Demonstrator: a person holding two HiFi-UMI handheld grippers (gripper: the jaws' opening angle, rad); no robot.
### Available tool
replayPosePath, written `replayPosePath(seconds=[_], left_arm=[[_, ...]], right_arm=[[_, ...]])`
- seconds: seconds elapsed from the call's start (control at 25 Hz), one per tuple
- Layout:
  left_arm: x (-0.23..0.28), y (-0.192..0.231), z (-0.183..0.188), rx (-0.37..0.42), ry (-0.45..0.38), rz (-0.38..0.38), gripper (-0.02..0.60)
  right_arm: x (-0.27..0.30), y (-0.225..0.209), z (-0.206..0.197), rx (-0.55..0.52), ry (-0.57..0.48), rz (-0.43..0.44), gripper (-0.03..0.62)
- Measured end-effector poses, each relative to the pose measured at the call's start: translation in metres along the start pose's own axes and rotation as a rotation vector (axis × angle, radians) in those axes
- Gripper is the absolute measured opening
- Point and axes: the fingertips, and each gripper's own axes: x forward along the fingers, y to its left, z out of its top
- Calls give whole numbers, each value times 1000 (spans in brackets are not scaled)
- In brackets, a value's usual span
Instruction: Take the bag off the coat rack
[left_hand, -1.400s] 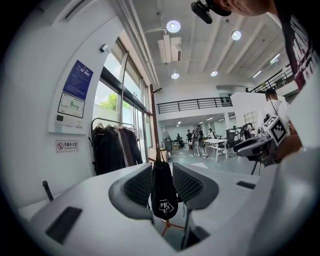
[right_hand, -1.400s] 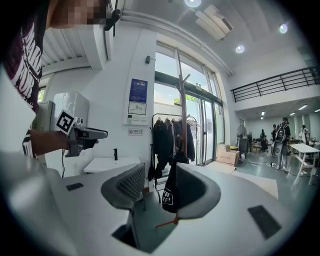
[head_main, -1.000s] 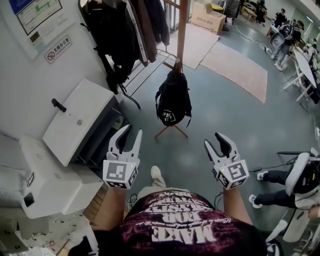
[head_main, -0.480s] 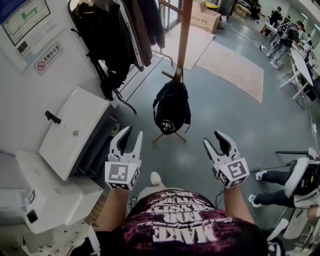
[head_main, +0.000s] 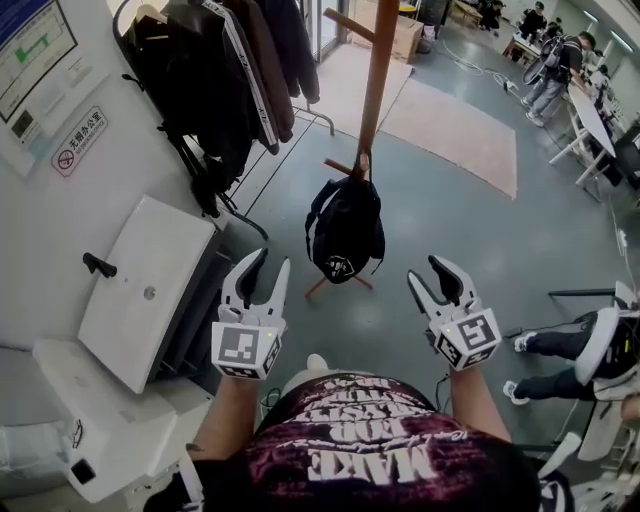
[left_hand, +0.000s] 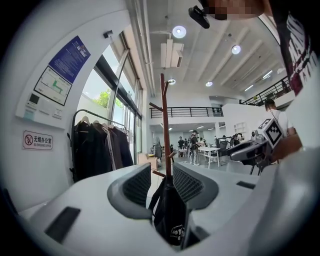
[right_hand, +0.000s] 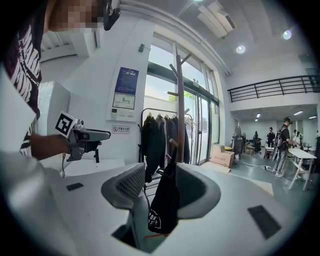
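Note:
A black bag (head_main: 345, 230) with a white print hangs from a low peg of the brown wooden coat rack (head_main: 375, 90). In the left gripper view the bag (left_hand: 169, 215) shows between the jaws, far off, with the rack's pole (left_hand: 162, 125) above it. The right gripper view frames the same bag (right_hand: 162, 205) on the pole (right_hand: 179, 115). My left gripper (head_main: 262, 272) is open, short of the bag and to its left. My right gripper (head_main: 435, 278) is open too, to the bag's right. Neither touches it.
Dark coats (head_main: 225, 70) hang on a garment rail at the upper left. A white cabinet (head_main: 145, 290) stands along the wall on the left. Tan mats (head_main: 455, 135) lie on the grey floor beyond. People and desks (head_main: 560, 70) are at the far right.
The view has shifted so the rack and bag sit slightly lower and nearer. Both grippers stay open at about the same spread.

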Motion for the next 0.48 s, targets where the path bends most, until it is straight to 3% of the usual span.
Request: replayPosePath(seconds=[0.48], left_arm=[[21, 8, -8, -2, 2, -97, 127]], right_arm=[[19, 12, 0, 26, 11, -36, 186]])
